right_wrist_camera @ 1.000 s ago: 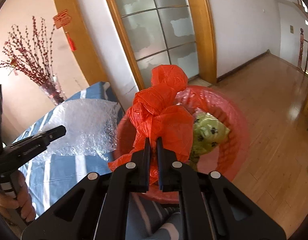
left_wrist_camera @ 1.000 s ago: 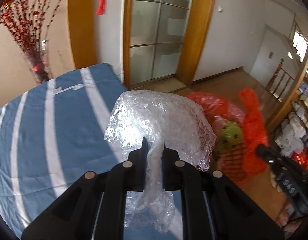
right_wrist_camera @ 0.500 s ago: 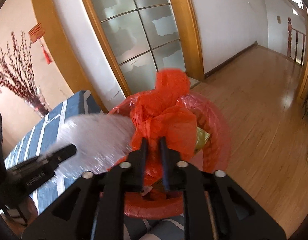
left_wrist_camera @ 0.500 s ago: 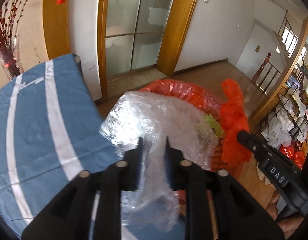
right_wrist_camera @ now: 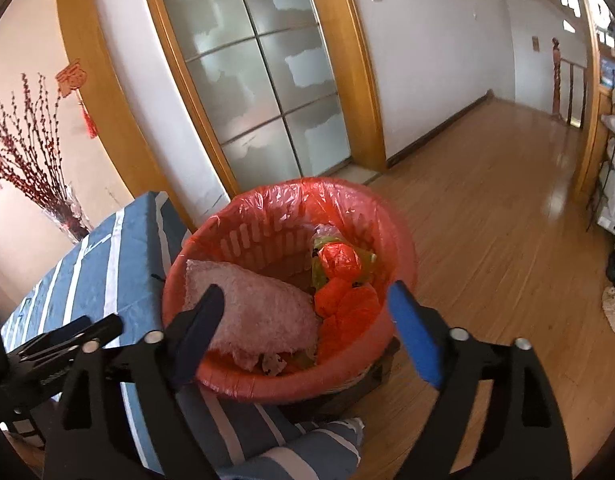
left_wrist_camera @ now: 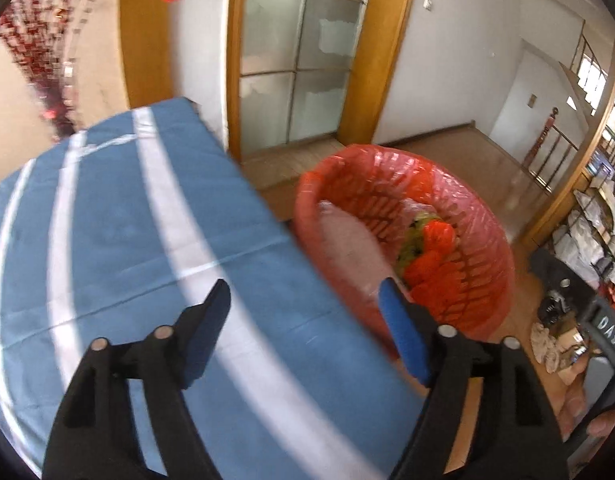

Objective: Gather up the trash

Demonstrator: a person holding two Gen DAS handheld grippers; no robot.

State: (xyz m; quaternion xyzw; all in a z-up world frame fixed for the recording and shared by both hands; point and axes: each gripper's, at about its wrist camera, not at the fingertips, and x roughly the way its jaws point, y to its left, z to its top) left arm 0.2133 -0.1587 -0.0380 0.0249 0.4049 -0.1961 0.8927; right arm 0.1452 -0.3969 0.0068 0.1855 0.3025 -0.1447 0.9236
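We have just let go of both loads: the left tongs [left_wrist_camera: 303, 312] and right tongs [right_wrist_camera: 303, 308] now gape wide and empty, while the bubble wrap [right_wrist_camera: 255, 308] and red bag [right_wrist_camera: 343, 292] lie in the red-lined bin [right_wrist_camera: 267, 384] at frame centre, so this round looks done.

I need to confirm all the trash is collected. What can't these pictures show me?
- Bin bottom: in both views the bubble wrap and orange bag cover whatever lies under them in the red bin.
- Tablecloth: the left view is motion-blurred, its near part behind the fingers.
- Floor by the bin: cut off.
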